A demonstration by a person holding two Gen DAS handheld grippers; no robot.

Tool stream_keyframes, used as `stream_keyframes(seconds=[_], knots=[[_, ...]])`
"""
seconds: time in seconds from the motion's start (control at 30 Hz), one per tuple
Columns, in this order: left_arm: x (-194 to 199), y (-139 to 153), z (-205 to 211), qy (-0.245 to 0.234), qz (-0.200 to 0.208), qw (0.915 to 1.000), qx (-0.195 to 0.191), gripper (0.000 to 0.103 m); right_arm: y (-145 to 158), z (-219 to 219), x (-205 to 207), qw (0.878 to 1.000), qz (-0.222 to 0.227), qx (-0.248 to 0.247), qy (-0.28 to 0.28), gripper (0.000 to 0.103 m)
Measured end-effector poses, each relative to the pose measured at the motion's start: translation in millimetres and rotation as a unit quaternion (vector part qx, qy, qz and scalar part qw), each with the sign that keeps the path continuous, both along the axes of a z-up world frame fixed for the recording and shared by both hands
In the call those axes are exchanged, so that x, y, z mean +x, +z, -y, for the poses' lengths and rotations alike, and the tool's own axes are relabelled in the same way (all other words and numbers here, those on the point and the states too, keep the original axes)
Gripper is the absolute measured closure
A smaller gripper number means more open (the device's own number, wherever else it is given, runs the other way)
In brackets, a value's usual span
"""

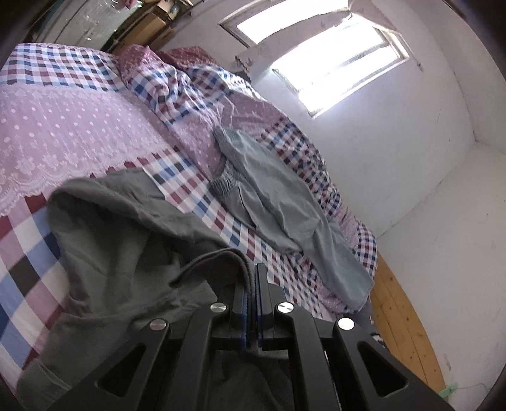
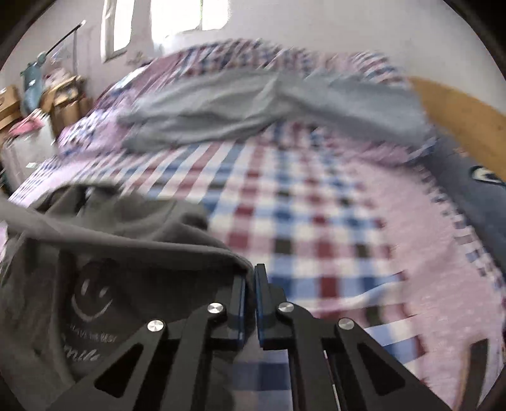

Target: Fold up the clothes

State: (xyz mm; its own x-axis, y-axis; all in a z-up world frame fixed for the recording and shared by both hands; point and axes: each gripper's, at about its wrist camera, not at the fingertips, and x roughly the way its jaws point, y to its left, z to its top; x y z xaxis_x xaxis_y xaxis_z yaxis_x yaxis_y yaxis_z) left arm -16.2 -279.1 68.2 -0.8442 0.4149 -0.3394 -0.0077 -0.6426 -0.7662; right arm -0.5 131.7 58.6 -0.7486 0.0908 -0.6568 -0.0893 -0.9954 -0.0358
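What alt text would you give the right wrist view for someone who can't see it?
The right gripper is shut on the edge of a dark grey shirt with a smiley print, over a checked bedspread. A light grey garment lies farther away; the picture is motion-blurred.

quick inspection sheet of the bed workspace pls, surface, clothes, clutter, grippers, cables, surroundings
surface: bed under a checked and pink dotted cover, rumpled near the window side
job's things: dark grey smiley-print shirt lifted by its edge; light grey-green trousers lying unfolded further away
clutter: dark blue cloth at the bed edge
grippers: left hand-held gripper shut on the shirt hem; right hand-held gripper shut on the shirt edge
cables: nothing seen
surroundings: bright window, white wall, wooden floor, cardboard boxes
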Motion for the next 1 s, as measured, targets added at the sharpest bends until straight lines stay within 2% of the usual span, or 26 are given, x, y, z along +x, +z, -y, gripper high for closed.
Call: stream_keyframes(seconds=[0.1, 0.23, 0.33, 0.47, 0.6, 0.7, 0.8, 1.0], knots=[[-3, -1, -16, -0.023, 0.004, 0.9996, -0.013, 0.101, 6, -13, 4, 0.999, -0.016, 0.01, -0.037, 0.1], [-8, -5, -40, -0.056, 0.018, 0.9976, -0.037, 0.101, 0, -32, 2, 0.997, 0.0, 0.01, -0.072, 0.1], [-9, -8, -53, -0.071, 0.028, 0.996, -0.047, 0.101, -1, -44, 6, 0.997, -0.006, 0.004, -0.083, 0.1], [-8, -7, -58, -0.078, 0.024, 0.996, -0.036, 0.101, 9, -49, 14, 0.995, -0.034, 0.023, -0.086, 0.101], [-8, -6, -64, -0.087, 0.024, 0.9954, -0.033, 0.101, 17, -52, 17, 0.993, -0.042, 0.044, -0.101, 0.101], [-11, -8, -75, -0.1, 0.035, 0.9932, -0.047, 0.101, 13, -64, 15, 0.991, -0.025, 0.045, -0.126, 0.101], [-14, -13, -79, -0.105, 0.053, 0.9914, -0.058, 0.101, -6, -72, 7, 0.991, 0.018, 0.036, -0.128, 0.101], [-17, -25, -79, -0.098, 0.1, 0.9875, -0.073, 0.101, -18, -70, 9, 0.995, 0.049, 0.034, -0.086, 0.101]])
